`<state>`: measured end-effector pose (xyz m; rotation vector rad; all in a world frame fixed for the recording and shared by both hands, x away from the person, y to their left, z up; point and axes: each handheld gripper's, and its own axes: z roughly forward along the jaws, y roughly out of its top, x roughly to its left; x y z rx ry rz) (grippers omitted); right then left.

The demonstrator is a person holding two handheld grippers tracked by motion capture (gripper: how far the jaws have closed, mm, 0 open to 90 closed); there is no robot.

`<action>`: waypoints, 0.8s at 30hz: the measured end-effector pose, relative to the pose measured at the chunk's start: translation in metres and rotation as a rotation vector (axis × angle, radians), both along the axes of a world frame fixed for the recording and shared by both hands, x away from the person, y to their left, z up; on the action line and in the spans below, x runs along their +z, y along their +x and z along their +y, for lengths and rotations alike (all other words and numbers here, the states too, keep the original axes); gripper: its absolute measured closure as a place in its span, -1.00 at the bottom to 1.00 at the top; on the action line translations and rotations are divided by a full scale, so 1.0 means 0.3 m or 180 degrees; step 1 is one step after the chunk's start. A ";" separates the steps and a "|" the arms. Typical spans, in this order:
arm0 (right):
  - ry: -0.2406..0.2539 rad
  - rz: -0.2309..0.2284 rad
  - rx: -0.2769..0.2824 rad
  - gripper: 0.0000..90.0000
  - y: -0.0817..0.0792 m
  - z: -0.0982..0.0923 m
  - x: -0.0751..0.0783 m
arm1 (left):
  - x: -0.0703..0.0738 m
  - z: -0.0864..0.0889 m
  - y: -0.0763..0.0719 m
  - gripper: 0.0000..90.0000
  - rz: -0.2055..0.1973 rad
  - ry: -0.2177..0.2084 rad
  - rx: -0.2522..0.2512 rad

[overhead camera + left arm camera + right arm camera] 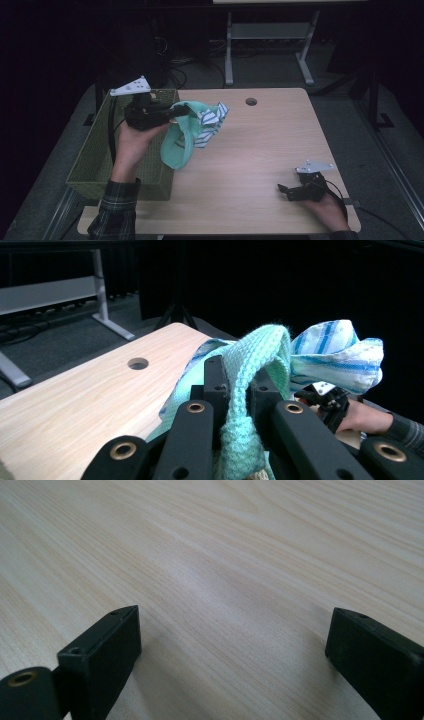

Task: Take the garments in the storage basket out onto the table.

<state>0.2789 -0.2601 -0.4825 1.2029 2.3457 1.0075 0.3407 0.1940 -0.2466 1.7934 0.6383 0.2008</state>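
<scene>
My left gripper is clenched on a mint-green cloth, and a blue-striped white cloth is bunched up with it; I cannot tell whether that striped piece is caught between the jaws too or only tangled in the green one. In the left gripper view the green weave is pinched between the 2 black jaws. The bundle hangs off the gripper toward the table's middle, its long axis running down and toward me, with the lower end reaching the wooden table just beside the green woven basket. The basket sits directly under and behind my left hand, so I judge a drop there needs only a short swing leftward. My right gripper rests released on the table near its right front corner, jaws spread wide, well apart from the cloths.
</scene>
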 end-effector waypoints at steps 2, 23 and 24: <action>-0.0001 0.0000 0.0000 -0.84 0.000 0.000 0.000 | -0.008 -0.010 0.000 0.83 0.0014 -0.0002 -0.0042; -0.0006 -0.0010 0.0006 -0.84 0.001 -0.001 0.000 | -0.178 -0.191 0.013 0.83 0.0264 0.0126 -0.0301; -0.0005 -0.0010 0.0004 -0.84 0.001 0.000 0.000 | -0.186 -0.199 0.015 0.83 0.0281 0.0140 -0.0305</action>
